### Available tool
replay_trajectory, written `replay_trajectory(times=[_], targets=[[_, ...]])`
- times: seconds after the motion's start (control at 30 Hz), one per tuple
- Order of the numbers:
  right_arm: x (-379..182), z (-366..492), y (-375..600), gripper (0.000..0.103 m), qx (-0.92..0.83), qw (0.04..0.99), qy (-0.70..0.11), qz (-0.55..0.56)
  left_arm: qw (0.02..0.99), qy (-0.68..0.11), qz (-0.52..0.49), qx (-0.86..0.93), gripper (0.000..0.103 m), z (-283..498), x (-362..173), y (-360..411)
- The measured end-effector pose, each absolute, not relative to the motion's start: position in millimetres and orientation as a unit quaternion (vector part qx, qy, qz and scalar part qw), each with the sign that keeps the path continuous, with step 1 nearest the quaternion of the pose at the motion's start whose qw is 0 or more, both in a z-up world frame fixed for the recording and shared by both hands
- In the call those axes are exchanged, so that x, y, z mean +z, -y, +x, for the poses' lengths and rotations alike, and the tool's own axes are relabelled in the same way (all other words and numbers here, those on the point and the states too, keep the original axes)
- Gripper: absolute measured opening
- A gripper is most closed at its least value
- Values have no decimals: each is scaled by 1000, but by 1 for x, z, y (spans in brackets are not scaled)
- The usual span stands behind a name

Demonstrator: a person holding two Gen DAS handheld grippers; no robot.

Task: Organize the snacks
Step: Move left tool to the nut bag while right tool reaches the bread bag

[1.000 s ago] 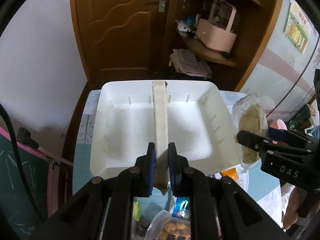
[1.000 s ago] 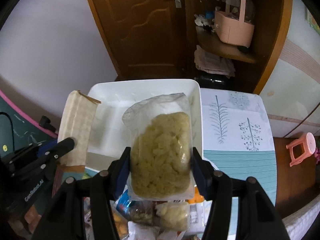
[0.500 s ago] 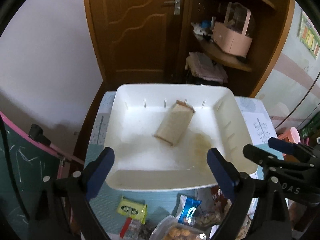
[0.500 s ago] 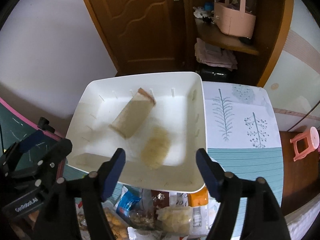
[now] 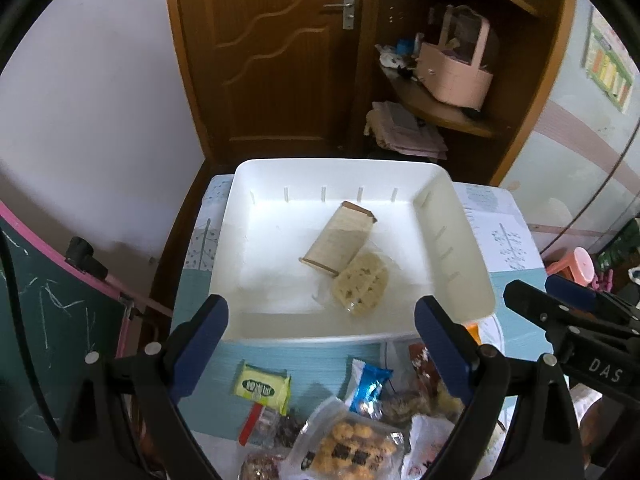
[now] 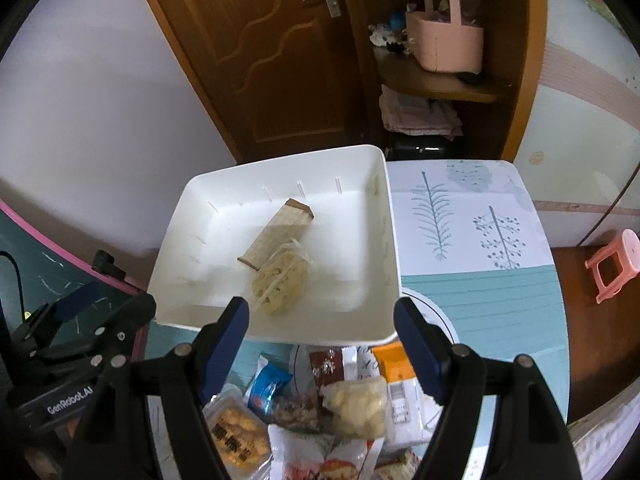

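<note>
Both grippers now hang empty above the near edge of the white tray (image 5: 472, 240): the left gripper (image 5: 322, 332) has its jaws spread wide with nothing between them, and the right gripper (image 6: 322, 326) is likewise parted and holding nothing. A second ago each was clamped on a snack, the left on a long tan packet and the right on a clear bag of pale crumbly food; both have since been let go. The tan packet (image 5: 338, 238) lies slantwise near the middle of the tray, and the clear bag (image 5: 362, 283) rests against its near right end, the two touching. That makes two snacks stored. On the blue tablecloth (image 6: 480, 304) just near of the tray, a heap of packets remains loose, among them a green packet (image 5: 262, 388) to the left and a blue wrapper (image 5: 370, 386) beside it, so most of the sorting probably lies ahead, with either hand free to pick next.
</note>
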State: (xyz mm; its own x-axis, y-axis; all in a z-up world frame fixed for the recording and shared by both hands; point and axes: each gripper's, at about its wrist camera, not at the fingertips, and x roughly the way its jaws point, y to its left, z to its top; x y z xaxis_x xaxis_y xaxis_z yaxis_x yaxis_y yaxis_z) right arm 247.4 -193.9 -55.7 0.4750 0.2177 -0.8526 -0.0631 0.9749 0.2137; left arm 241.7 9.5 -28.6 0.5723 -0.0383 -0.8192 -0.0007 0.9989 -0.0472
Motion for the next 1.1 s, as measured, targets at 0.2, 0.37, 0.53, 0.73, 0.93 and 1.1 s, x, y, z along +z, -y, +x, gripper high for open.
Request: replay_trajectory(times=[0.2, 0.37, 0.53, 0.73, 0.93, 1.1], targets=[[-41, 206, 201, 75, 73, 866, -492, 49, 892, -452, -28, -24, 94, 200, -7, -18], [-37, 172, 203, 75, 65, 871, -486, 19, 901, -433, -17, -15, 94, 158, 3, -32], [-44, 143, 203, 75, 71, 867, -493, 20, 899, -438, -15, -1, 94, 123, 0, -48], [-63, 111, 193, 75, 112, 861, -496, 5, 881, -472, -36, 3, 94, 90, -30, -70], [-101, 91, 180, 75, 135, 846, -515, -39, 853, -521, -24, 16, 94, 75, -86, -81], [-128, 86, 167, 75, 138, 838, -521, -91, 829, -557, -34, 26, 94, 73, -137, -87]])
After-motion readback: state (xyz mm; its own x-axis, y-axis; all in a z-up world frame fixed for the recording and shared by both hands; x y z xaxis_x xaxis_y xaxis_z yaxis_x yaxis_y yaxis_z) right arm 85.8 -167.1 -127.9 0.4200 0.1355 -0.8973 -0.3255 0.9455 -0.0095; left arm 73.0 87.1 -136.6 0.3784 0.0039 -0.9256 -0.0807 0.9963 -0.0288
